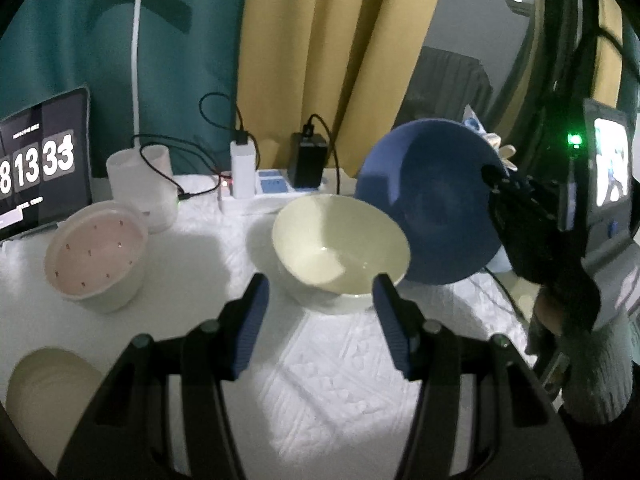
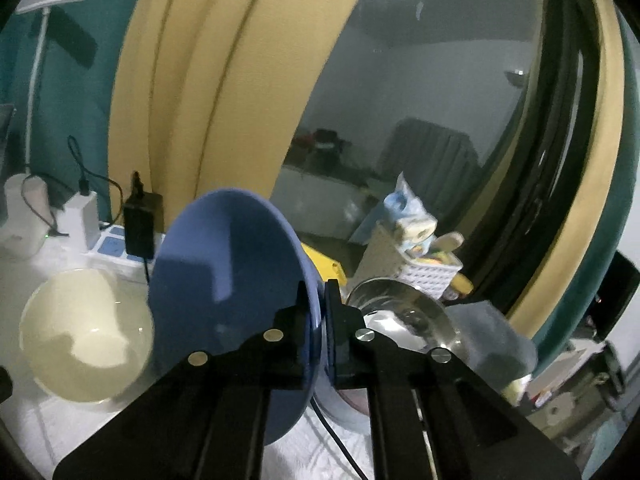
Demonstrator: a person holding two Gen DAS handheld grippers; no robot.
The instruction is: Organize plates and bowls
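Meanwhile right hand-held gripper pinches empty blue bowl; left hand-held gripper spread, empty

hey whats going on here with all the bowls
A person is sorting bowls on a white table with a handheld claw in each hand. The right claw is shut on the rim of a blue bowl, holding it tilted on edge beside a cream bowl that sits upright on the table. The left claw is open and empty, pointed at the cream bowl. A pink-lined bowl sits further left, not yet stacked.
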